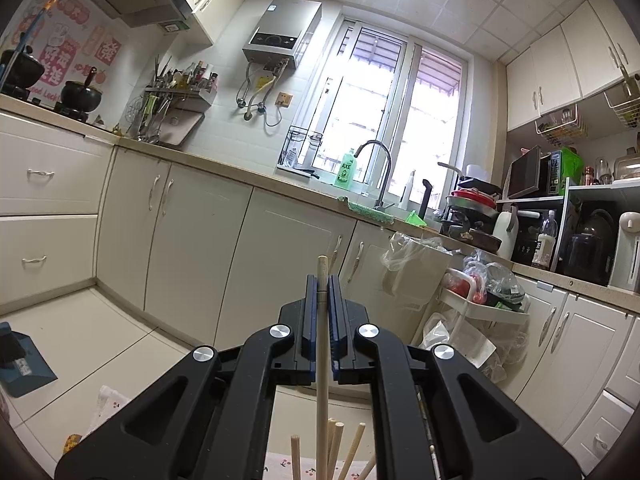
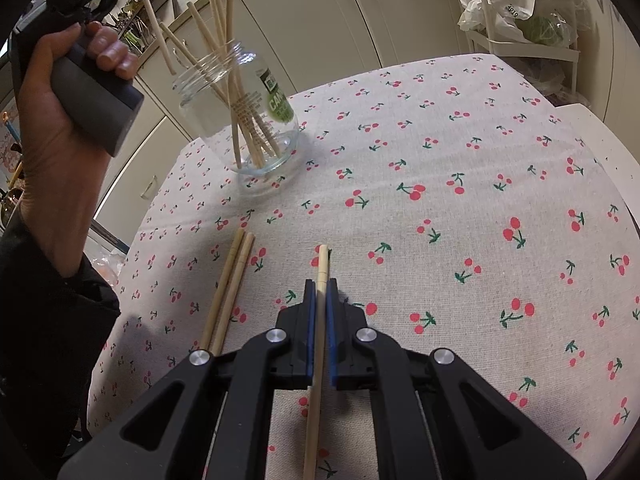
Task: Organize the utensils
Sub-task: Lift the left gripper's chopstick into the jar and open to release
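The right gripper [image 2: 321, 286] pinches one pale wooden chopstick [image 2: 322, 264] over the cherry-print tablecloth [image 2: 440, 200]. Beside it, two loose chopsticks [image 2: 230, 280] lie touching. Farther off, a clear glass jar [image 2: 240, 120] stands holding about six more. Above it, the left gripper [image 1: 323, 284] clamps another chopstick [image 1: 322, 360].

One glass jar [image 2: 244, 108] holds about seven chopsticks [image 2: 230, 40]; two chopsticks on the cloth [image 2: 228, 292]; one in each gripper.
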### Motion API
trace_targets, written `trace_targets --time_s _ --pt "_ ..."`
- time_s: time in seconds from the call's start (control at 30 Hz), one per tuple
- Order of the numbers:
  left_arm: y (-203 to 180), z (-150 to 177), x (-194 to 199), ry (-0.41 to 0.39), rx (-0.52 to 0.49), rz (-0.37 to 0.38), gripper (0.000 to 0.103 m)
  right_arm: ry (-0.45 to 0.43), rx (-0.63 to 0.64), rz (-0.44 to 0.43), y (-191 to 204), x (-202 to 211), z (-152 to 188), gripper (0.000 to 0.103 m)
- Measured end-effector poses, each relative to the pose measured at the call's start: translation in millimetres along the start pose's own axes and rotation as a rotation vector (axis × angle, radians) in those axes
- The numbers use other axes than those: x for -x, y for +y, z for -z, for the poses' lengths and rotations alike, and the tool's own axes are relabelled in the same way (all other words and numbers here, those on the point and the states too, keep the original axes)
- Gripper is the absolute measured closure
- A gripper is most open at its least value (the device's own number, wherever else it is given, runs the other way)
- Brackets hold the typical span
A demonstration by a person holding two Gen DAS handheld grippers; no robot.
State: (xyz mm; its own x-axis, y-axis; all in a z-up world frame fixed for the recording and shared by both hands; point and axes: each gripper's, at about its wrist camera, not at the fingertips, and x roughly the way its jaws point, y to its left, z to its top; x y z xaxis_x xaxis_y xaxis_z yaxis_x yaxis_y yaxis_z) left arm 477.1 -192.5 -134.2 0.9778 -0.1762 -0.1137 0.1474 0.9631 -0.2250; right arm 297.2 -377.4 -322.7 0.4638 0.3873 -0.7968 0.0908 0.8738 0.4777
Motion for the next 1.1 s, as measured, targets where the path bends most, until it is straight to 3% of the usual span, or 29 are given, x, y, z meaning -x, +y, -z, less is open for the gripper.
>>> trace_targets --time_s 0.3,0.67,0.9,1.1 --pt "3.5 25.4 -3.0 0.027 -0.027 -0.006 0.098 0.003 -0.007 -0.006 -1.5 0.7 -0.1 0.097" --pt "-4.1 52.6 7.2 0.112 -0.146 0.013 0.098 0.015 0.005 -0.002 -0.4 0.1 -1.3 0.097" --pt "-3.6 58.4 22.3 0.191 -0.204 0.012 0.098 0.012 0.071 0.039 8.7 -1.8 -0.8 0.097" --pt "7.9 52.4 36.3 0.228 -0.193 0.012 0.097 0.008 0.162 0.104 20.2 -4.8 0.2 0.097"
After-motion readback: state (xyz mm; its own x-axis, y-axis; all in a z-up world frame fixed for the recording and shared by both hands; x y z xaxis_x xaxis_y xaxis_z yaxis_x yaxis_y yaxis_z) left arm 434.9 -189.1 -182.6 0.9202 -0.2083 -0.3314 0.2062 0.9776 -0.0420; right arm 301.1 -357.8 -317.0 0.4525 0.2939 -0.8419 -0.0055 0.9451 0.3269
